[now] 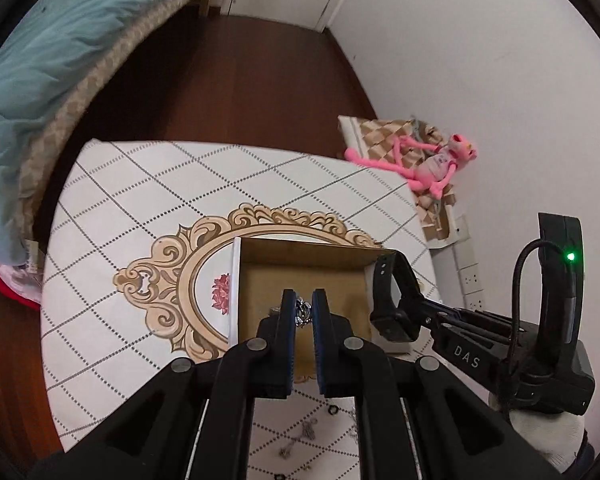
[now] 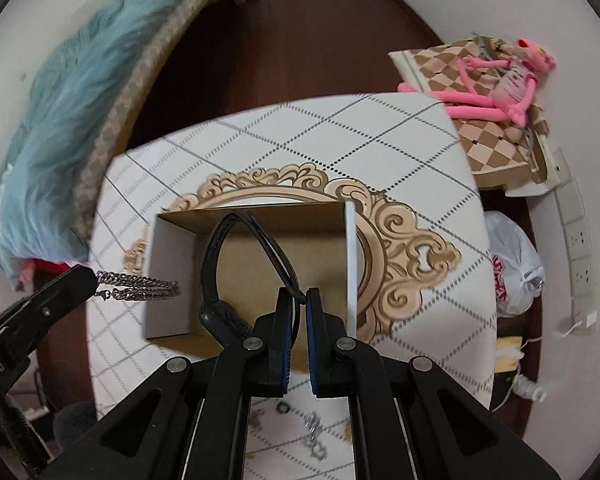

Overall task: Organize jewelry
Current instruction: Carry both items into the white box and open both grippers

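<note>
An open cardboard box (image 1: 300, 280) (image 2: 260, 264) sits on the white patterned table. My left gripper (image 1: 303, 308) is shut on a silver chain (image 1: 302, 312) over the box. In the right wrist view the chain (image 2: 140, 286) hangs from the left gripper's tip beside the box's left wall. My right gripper (image 2: 300, 300) is shut on the strap of a black wristwatch (image 2: 220, 308), held over the box. The watch (image 1: 388, 300) also shows in the left wrist view at the box's right wall.
Small loose jewelry pieces (image 2: 312, 436) (image 1: 300, 436) lie on the table (image 1: 140, 208) near its front edge. A pink plush toy (image 2: 496, 80) lies on a checkered box at the right. A blue blanket (image 1: 40, 60) lies at the left. A white plastic bag (image 2: 516, 268) sits right of the table.
</note>
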`<state>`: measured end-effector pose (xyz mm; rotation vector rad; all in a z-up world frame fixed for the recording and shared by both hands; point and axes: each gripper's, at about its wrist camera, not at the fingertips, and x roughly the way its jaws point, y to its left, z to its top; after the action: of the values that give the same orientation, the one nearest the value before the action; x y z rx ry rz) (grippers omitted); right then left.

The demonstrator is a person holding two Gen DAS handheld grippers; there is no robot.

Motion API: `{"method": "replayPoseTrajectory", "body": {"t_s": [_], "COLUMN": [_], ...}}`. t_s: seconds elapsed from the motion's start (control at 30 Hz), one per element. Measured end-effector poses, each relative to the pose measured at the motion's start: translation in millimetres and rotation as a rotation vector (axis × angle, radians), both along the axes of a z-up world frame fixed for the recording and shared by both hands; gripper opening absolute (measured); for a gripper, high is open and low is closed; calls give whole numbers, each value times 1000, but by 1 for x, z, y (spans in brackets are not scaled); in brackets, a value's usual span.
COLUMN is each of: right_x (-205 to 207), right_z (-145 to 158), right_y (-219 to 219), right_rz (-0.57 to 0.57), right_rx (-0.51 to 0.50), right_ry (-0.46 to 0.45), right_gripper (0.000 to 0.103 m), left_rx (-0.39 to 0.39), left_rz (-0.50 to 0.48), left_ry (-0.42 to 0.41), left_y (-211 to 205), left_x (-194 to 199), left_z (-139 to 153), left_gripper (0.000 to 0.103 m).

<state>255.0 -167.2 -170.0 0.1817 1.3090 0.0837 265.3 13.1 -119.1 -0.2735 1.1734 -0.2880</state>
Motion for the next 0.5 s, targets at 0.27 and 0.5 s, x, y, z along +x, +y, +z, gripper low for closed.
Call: {"method": "replayPoseTrajectory", "body": {"t_s": [0.27,0.5], "right_x": [26,23], "right_z": [-30,-15], "right_y": [16,16], "right_rz": [56,48], "right_rx": [-95,-118], "right_ry": [68,32], "right_gripper": [11,57], "left_rx": [84,223], "left_rz": [30,53], "left_ry": [73,15], "left_y": [-5,-5], "left_x": [21,18], "left_z": [-25,-15], "left_gripper": [10,67]}}
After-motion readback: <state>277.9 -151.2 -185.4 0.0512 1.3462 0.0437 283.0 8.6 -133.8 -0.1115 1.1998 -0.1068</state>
